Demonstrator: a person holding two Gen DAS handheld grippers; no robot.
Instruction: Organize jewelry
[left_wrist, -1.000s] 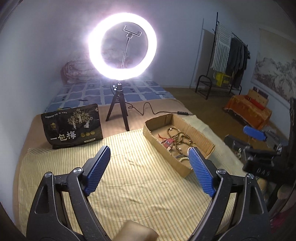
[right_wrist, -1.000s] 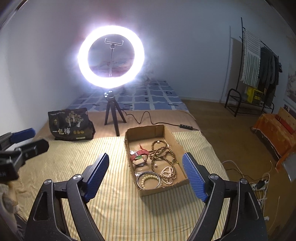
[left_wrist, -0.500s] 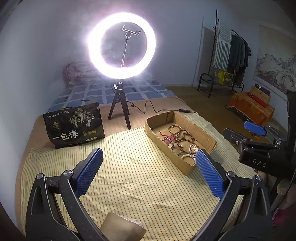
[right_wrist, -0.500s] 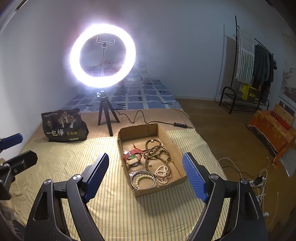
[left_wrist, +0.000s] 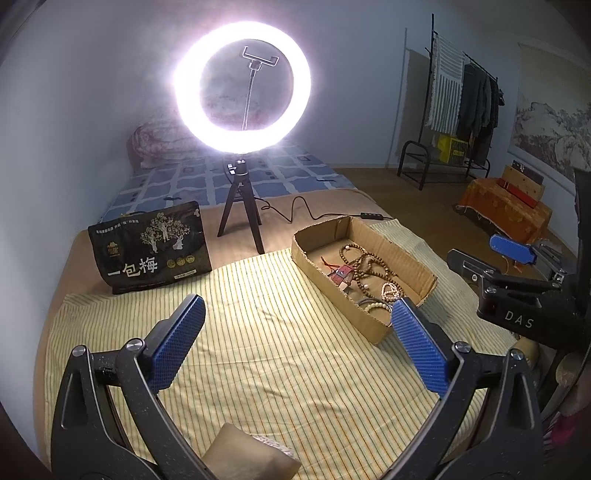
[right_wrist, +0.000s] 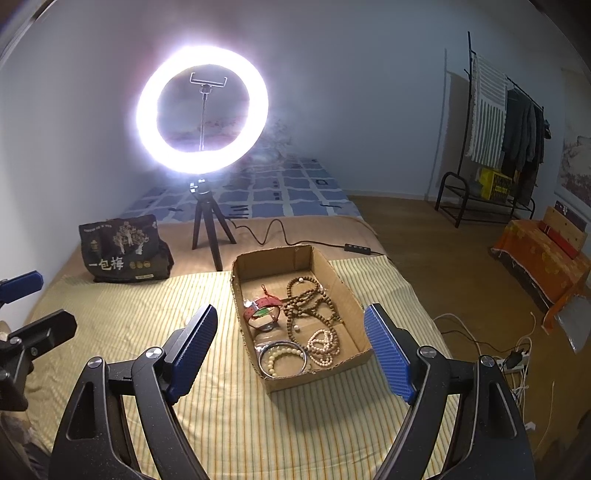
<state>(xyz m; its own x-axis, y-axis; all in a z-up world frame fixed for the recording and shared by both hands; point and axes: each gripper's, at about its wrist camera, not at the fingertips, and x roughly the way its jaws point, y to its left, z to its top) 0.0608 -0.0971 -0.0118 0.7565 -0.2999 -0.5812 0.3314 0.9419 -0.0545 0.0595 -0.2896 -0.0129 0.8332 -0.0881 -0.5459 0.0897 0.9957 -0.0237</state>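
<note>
1. Cardboard forms the shallow box (right_wrist: 343, 284) that holds all the jewelry; it sits on the striped cloth (right_wrist: 147, 317), in front of the right gripper (right_wrist: 291, 350) and ahead and to the right of the left gripper (left_wrist: 295, 343).
2. Both grippers hang above the cloth with jaws spread wide and nothing between the blue pads (right_wrist: 388, 354).
3. Tangling is the main risk. The brown bead strands (right_wrist: 310, 299) loop over one another, so a pinch on one strand would likely drag its neighbours up too.
4. The pale bead bracelet (right_wrist: 282, 356) lies inside the metal bangle (right_wrist: 266, 354), touching it at the near end of the box. Closing on one could catch the other, or let the smooth bangle slip from the pads.
5. The box looks light with low walls. A sideways pull on a snagged strand could slide or tip it, since neither gripper steadies it.
6. The red piece (right_wrist: 264, 306) rests beside the brown strands; whether its cord is caught in them cannot be told.
7. The two grippers may crowd each other if both reach into the narrow box at once.
8. The ring light (right_wrist: 201, 110) on its tripod and the black printed bag (left_wrist: 151, 247) stand well behind the box, unlikely to interfere.
</note>
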